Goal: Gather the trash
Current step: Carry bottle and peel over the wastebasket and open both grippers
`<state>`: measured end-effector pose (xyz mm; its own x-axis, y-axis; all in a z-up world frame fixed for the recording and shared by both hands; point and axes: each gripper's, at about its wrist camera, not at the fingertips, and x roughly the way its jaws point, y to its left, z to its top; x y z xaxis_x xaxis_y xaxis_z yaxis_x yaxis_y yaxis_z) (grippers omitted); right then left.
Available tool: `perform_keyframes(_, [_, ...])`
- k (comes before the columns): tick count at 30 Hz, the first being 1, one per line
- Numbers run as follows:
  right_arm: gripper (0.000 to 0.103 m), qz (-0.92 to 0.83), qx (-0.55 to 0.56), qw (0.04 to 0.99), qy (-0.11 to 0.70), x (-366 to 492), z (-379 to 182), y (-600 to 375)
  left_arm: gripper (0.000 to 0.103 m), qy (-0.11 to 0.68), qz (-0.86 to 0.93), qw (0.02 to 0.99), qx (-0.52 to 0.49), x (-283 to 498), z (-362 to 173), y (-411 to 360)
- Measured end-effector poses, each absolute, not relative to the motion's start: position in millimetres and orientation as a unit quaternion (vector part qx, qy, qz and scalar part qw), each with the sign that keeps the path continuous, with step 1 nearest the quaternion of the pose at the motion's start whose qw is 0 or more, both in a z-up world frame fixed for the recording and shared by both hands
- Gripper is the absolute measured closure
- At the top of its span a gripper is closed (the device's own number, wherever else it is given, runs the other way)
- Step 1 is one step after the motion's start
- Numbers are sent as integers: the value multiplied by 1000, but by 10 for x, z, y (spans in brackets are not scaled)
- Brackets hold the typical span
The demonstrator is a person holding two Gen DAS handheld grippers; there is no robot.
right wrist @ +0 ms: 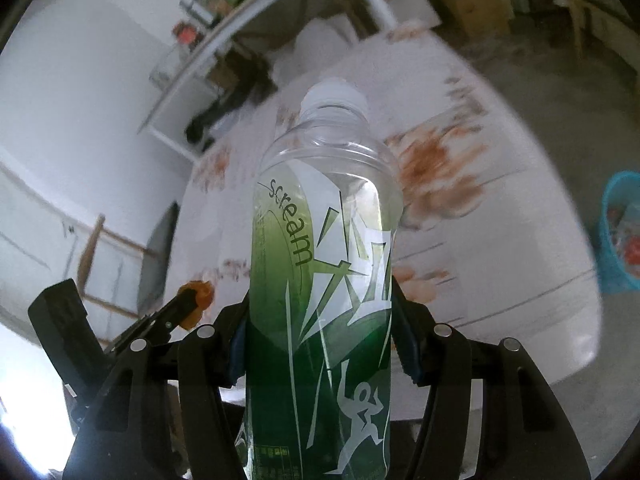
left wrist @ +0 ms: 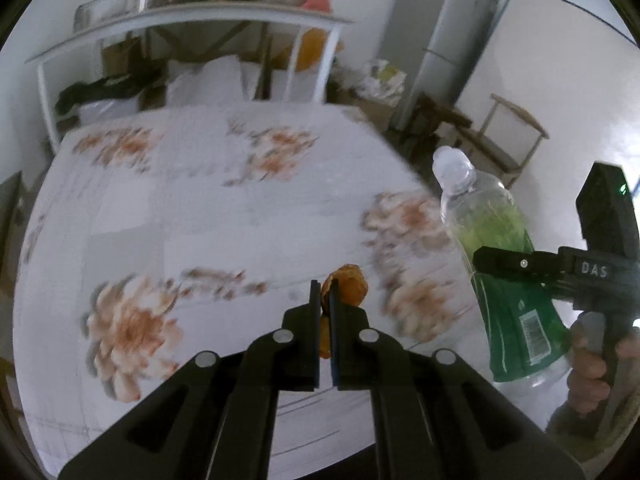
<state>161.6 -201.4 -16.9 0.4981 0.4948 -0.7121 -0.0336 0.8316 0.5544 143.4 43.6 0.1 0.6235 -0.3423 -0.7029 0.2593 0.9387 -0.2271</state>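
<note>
Left tool (left wrist: 326,304): nearest our left camera, its fingers are pressed together on a peel (left wrist: 347,288), an orange, curled scrap that sticks out above the tips and shows again in the slit lower down.
Right tool (right wrist: 320,320): we see it clamped on a bottle (right wrist: 320,264), one blue-edged pad on each side of the green label, about midway along the body.
Bottle: clear plastic, clear cap on, held clear of the worktop (left wrist: 200,208); from the left camera it leans top-left, just off the worktop's right edge.
Writing: we read "scream" in green on the label, above white jagged characters and a white running figure; a barcode shows on the back (left wrist: 534,332). The right tool's body carries "DAS" (left wrist: 594,270).
Hand (left wrist: 592,372): we see fingers wrapped around the right tool's grip.
Worktop: white cloth with orange flower prints; we find nothing lying on the part that shows, though motion blur softens it.
Edges: the right edge runs diagonally past the bottle, with grey floor beyond; the far edge sits close to a white rack (left wrist: 192,24).
Around: the rack holds pots and red and orange items, with bags and boxes beneath; a fridge (left wrist: 436,40) and a wooden chair (left wrist: 508,136) stand to the right.
Bin (right wrist: 620,236): a blue one on the floor off the worktop's right side, with reddish things inside.
</note>
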Motion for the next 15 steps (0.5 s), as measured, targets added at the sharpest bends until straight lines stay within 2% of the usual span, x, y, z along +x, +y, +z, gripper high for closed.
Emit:
perform_keyframes(8, [48, 10, 308, 870, 384, 861, 147, -3335, 100, 371, -287, 883, -18, 1744, 471, -564])
perform_keyframes(15, [48, -129, 403, 832, 359, 72, -280, -4475, 100, 422, -383, 821, 26, 2072, 390, -1843])
